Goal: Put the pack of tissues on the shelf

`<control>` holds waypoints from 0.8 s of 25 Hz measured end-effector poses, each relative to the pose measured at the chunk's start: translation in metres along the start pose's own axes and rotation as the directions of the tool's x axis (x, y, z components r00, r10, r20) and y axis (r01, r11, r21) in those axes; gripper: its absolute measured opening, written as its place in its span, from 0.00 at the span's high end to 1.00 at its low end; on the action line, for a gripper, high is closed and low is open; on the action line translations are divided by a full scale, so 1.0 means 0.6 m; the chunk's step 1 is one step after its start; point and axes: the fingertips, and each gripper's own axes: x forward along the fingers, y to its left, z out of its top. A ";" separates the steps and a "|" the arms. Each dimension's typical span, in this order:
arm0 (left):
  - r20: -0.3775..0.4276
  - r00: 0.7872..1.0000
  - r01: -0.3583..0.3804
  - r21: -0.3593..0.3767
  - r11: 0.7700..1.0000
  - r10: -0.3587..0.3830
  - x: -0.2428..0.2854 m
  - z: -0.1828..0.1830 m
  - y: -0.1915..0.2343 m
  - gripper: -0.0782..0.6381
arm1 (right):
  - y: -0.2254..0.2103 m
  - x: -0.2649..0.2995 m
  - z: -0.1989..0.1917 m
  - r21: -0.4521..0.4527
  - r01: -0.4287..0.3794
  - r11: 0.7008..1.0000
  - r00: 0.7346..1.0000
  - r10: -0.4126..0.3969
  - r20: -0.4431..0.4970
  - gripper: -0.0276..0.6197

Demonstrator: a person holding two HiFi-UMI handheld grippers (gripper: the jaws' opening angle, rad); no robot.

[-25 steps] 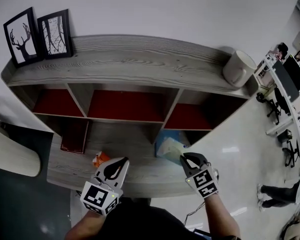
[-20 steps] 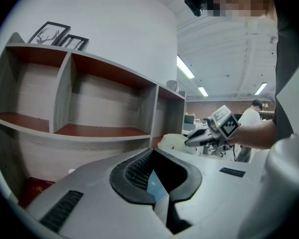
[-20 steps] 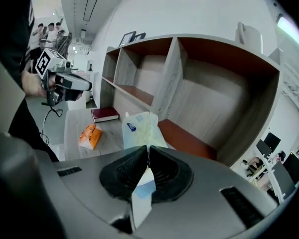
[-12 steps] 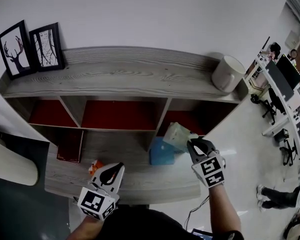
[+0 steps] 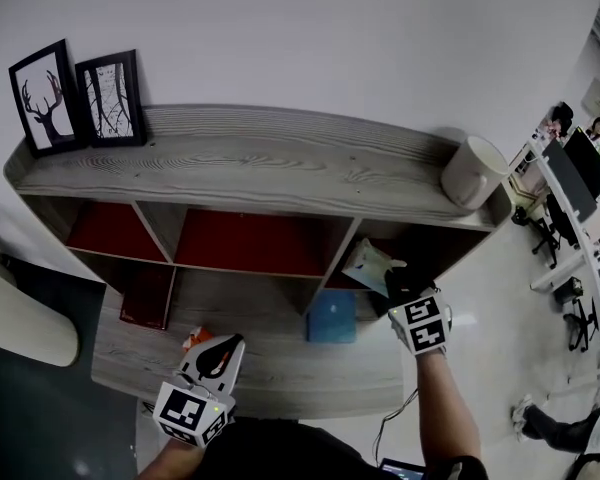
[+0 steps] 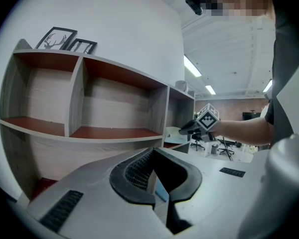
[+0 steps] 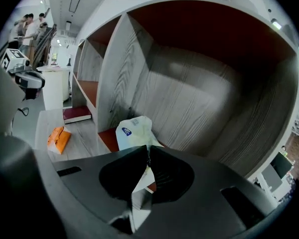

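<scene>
The pack of tissues (image 5: 369, 264), pale and soft with a blue label, hangs at the mouth of the right-hand shelf compartment (image 5: 432, 248). My right gripper (image 5: 391, 274) is shut on its near edge. In the right gripper view the pack (image 7: 134, 132) sticks out past the closed jaws, above the compartment's red floor (image 7: 107, 139). My left gripper (image 5: 229, 342) is shut and holds nothing, low over the bottom board's front edge. In the left gripper view its jaws (image 6: 161, 199) meet, and the right gripper's marker cube (image 6: 208, 118) shows far off to the right.
A blue box (image 5: 332, 318), an orange packet (image 5: 196, 339) and a dark red book (image 5: 146, 296) lie on the bottom board. Two framed pictures (image 5: 78, 97) and a white mug (image 5: 476, 171) stand on top of the shelf unit. An office with desks lies to the right.
My right gripper has lifted the pack of tissues off the bottom board, up and away to the right compartment's mouth, which uncovers the blue box. The left gripper has stayed put.
</scene>
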 end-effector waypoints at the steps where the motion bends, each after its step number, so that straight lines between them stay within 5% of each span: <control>1: 0.000 1.000 -0.005 -0.001 1.000 0.005 -0.001 0.000 0.002 0.87 | -0.003 0.006 -0.003 0.007 0.005 1.000 1.000 -0.005 -0.006 0.92; 7: -0.005 1.000 -0.021 -0.002 1.000 0.021 -0.012 -0.005 0.008 0.87 | -0.014 0.017 0.000 0.038 0.032 0.999 0.999 -0.032 0.016 0.91; 11: -0.005 1.000 -0.019 -0.003 1.000 0.019 -0.021 -0.008 0.005 0.87 | -0.013 0.003 0.011 0.055 0.050 0.997 0.997 -0.053 0.055 0.75; 17: 0.001 1.000 -0.029 -0.013 0.999 0.029 -0.035 -0.010 0.011 0.87 | -0.028 -0.046 0.042 0.103 0.141 0.985 0.970 -0.158 0.187 0.74; 20: 0.004 0.999 -0.043 -0.012 0.999 0.043 -0.045 -0.008 0.019 0.87 | -0.007 -0.071 0.065 0.112 0.125 0.986 0.957 -0.149 0.248 0.74</control>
